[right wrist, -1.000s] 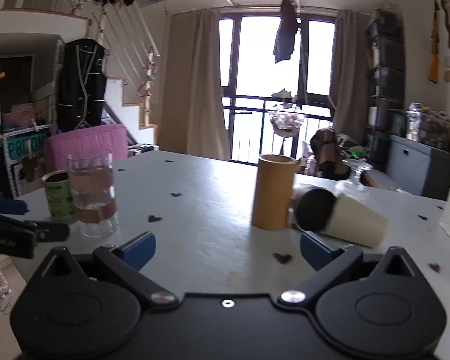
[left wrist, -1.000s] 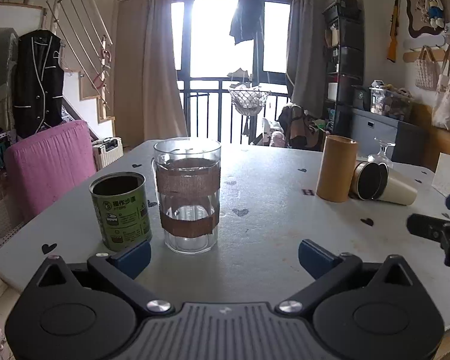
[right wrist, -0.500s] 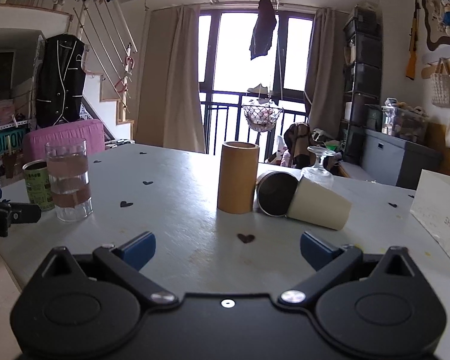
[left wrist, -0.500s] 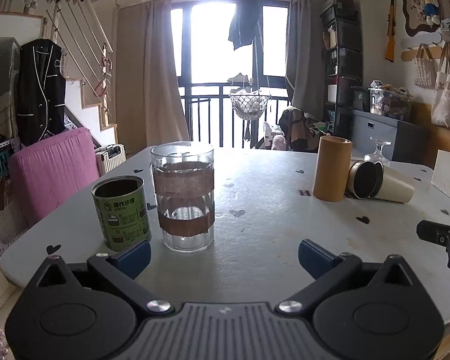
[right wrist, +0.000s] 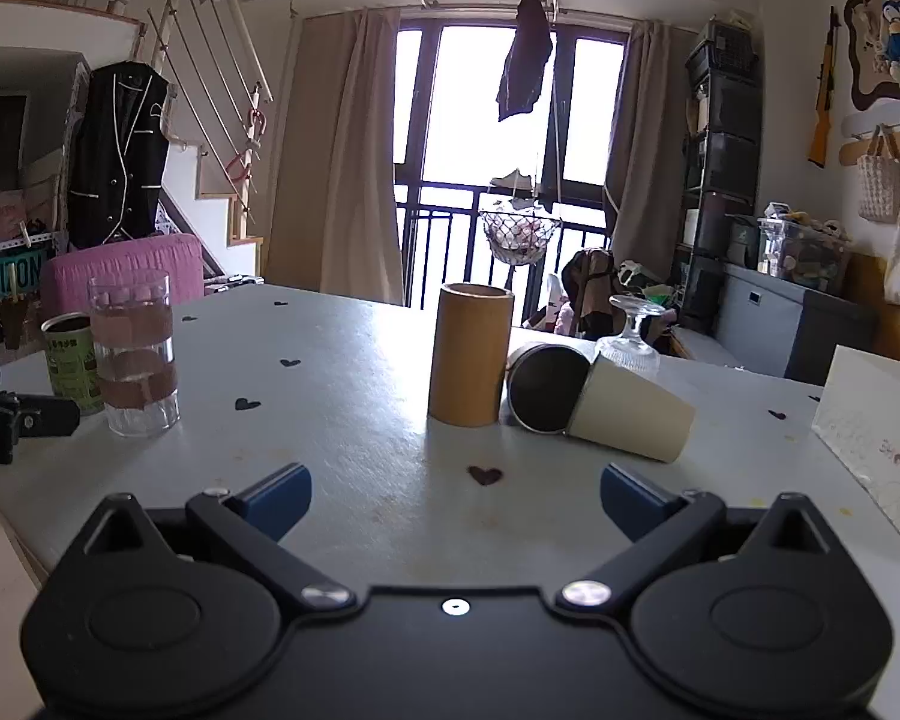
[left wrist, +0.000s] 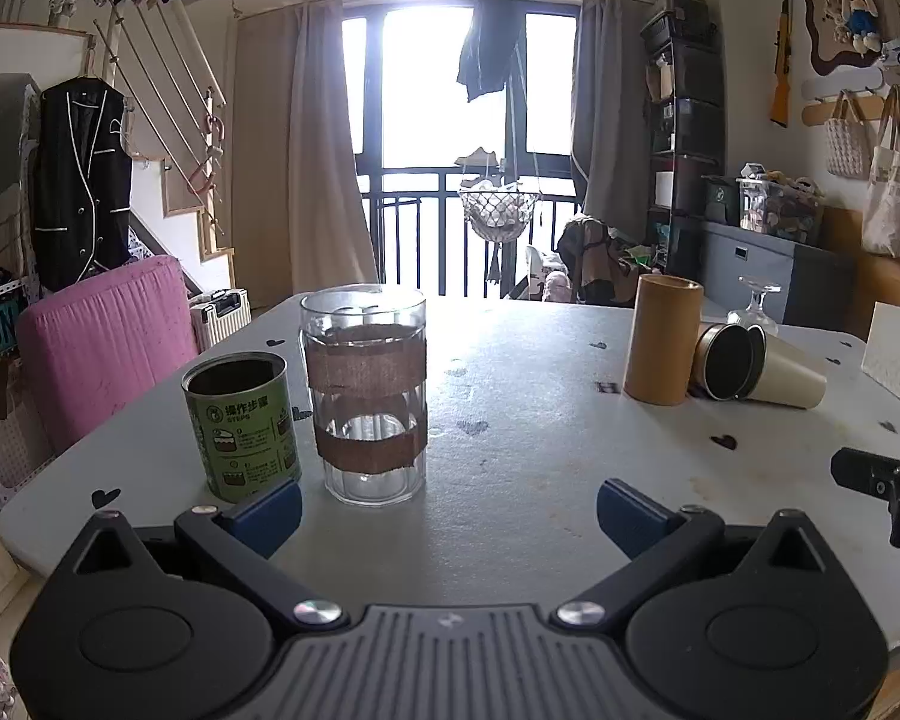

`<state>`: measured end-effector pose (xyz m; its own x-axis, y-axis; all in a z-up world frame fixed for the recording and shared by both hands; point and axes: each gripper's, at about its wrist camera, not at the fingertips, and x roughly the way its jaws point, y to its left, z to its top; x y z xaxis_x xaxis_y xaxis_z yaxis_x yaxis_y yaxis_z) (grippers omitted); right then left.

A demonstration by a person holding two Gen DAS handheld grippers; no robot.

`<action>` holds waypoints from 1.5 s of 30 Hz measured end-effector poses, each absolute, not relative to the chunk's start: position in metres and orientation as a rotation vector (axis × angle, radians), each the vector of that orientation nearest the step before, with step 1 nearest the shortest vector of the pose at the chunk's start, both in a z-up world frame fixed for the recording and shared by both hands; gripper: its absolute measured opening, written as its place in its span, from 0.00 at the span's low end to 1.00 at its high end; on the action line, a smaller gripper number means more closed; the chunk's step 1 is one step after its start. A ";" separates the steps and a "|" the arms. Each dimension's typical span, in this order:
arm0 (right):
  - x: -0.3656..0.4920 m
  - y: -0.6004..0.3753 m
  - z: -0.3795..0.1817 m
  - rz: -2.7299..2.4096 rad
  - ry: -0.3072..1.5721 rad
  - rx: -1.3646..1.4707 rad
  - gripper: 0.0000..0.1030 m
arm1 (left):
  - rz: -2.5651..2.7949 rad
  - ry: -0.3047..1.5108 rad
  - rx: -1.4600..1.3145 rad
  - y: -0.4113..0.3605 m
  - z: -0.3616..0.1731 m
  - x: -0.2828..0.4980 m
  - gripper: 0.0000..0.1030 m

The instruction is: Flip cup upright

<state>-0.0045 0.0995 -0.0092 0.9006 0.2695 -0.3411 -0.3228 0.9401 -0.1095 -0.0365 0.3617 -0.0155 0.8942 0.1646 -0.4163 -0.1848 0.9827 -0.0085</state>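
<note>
Your target, the cream cup, lies on its side on the tabletop, right of centre in the right wrist view, its dark mouth turned toward the tan cylinder. Rim and cylinder look to be touching or nearly so; you cannot tell which from here. An upside-down stemmed glass stands just behind the cup.

Your right hand-held gripper hovers low over the tabletop with its jaws spread wide and nothing between them, short of the cup. Your left hand-held gripper is likewise wide apart and empty, near the taped glass and the green tin.

The main risk is the crowding. If you come in straight ahead, one finger will likely meet the tan cylinder and knock it over, or push the cup back into the stemmed glass, which looks light and easy to topple. A cup on its side also rolls: a glancing touch on the curved wall may send it away toward the white card at the right. The wall tapers, so a grip near the narrow base could slip as you swing it up. Close too hard and a thin wall may buckle.

Keep the left hand-held gripper still; a careless sweep there would hit the taped glass, which appears to hold some water.
</note>
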 end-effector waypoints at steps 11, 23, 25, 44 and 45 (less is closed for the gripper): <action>-0.005 0.100 -0.010 0.307 0.328 -0.165 1.00 | 0.182 0.430 -0.049 0.363 -0.016 -0.036 1.00; -0.004 0.100 -0.010 0.307 0.327 -0.167 1.00 | 0.183 0.430 -0.050 0.363 -0.017 -0.036 1.00; -0.005 0.100 -0.010 0.307 0.327 -0.167 1.00 | 0.183 0.429 -0.049 0.362 -0.017 -0.036 1.00; -0.005 0.099 -0.008 0.306 0.323 -0.165 1.00 | 0.189 0.430 -0.042 0.360 -0.017 -0.035 1.00; -0.005 0.098 -0.008 0.306 0.323 -0.164 1.00 | 0.189 0.430 -0.041 0.360 -0.017 -0.035 1.00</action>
<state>-0.0047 0.0984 -0.0077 0.9027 0.2689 -0.3358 -0.3210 0.9407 -0.1098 -0.0345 0.3603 -0.0172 0.8915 0.1735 -0.4184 -0.1910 0.9816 0.0001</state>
